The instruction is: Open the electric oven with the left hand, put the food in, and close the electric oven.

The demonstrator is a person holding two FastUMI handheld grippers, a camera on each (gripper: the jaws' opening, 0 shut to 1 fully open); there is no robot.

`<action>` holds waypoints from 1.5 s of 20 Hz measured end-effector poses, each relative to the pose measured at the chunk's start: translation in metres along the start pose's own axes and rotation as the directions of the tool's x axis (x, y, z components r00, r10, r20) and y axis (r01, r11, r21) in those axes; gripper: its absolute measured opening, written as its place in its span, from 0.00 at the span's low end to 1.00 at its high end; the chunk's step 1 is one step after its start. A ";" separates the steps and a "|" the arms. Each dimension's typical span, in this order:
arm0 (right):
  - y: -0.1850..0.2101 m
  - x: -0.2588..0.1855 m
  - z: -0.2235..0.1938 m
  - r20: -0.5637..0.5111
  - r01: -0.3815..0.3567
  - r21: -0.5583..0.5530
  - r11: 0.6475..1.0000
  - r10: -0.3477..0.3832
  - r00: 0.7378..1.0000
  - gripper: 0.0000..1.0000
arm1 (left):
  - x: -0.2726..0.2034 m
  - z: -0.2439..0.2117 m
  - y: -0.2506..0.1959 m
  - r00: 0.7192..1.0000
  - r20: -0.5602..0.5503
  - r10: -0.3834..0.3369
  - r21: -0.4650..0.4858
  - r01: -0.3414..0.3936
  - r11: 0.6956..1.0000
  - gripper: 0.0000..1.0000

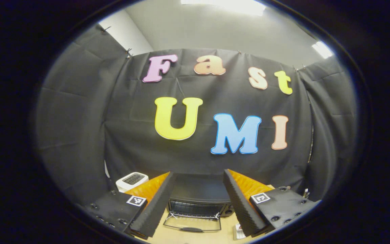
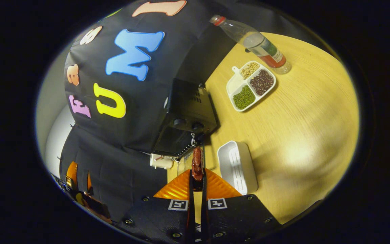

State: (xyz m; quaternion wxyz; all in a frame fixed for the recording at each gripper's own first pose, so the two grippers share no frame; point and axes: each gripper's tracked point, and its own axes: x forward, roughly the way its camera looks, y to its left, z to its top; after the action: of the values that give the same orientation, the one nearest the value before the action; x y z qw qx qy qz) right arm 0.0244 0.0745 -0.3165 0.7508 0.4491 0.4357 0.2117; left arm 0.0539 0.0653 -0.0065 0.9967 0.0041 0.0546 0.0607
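Pinching a dark reddish piece of food (image 2: 197, 164) between nearly closed fingers of the right gripper (image 2: 197, 179) just before the open-doored electric oven (image 1: 198, 198) on the wooden table (image 2: 300, 128), left gripper (image 1: 198, 193) spread wide, holding nothing.

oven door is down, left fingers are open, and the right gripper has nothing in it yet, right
Not quite: in the right gripper view the right gripper is shut on a dark reddish piece of food. The rest holds: the left gripper view shows the oven with its door down, and the left gripper open.
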 end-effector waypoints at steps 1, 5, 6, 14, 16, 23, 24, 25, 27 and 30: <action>0.014 0.000 -0.001 0.009 -0.027 0.009 1.000 0.027 1.000 0.07 | 0.001 0.000 0.007 1.000 0.002 -0.005 -0.001 0.005 1.000 0.90; 0.059 0.014 -0.008 0.036 -0.113 0.043 0.993 0.111 0.993 0.07 | -0.001 -0.001 0.037 1.000 0.002 -0.014 -0.011 0.014 1.000 1.00; 0.069 0.020 -0.010 0.039 -0.125 0.047 0.991 0.123 0.992 0.07 | -0.002 0.000 0.046 1.000 0.007 -0.006 -0.006 0.006 1.000 0.95; 0.098 0.088 -0.038 0.022 -0.115 0.022 0.993 0.114 0.993 0.07 | -0.011 0.010 0.107 0.999 0.032 -0.006 -0.004 0.006 1.000 0.97; 0.098 0.113 -0.042 0.033 -0.100 0.045 0.994 0.098 0.995 0.07 | -0.012 0.006 0.120 1.000 0.020 -0.006 0.011 0.006 1.000 1.00; 0.094 0.213 -0.034 0.112 -0.033 0.145 0.989 0.017 0.994 0.07 | -0.012 -0.010 0.161 0.999 -0.036 0.009 0.047 -0.007 0.999 1.00; 0.093 0.226 -0.033 0.110 -0.023 0.146 0.989 0.007 0.994 0.07 | -0.012 -0.012 0.167 0.999 -0.039 0.018 0.045 -0.016 0.999 1.00; 0.091 0.240 -0.032 0.111 -0.014 0.147 0.989 -0.003 0.994 0.07 | -0.012 -0.015 0.172 0.999 -0.044 0.024 0.039 -0.022 0.999 1.00; 0.089 0.261 -0.031 0.107 -0.009 0.171 0.985 -0.010 0.994 0.07 | -0.016 -0.021 0.184 0.997 -0.061 0.046 0.036 -0.044 0.998 1.00; 0.082 0.280 -0.021 0.144 -0.003 0.201 0.980 -0.027 0.989 0.07 | -0.015 -0.025 0.205 0.994 -0.078 0.081 0.034 -0.079 0.996 1.00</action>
State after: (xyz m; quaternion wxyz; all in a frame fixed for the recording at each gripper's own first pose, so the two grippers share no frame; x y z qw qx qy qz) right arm 0.1612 0.3252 -0.3804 0.7326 0.5343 0.4015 0.1288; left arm 0.0114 0.2673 -0.0265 0.9903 0.0190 0.0950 0.1000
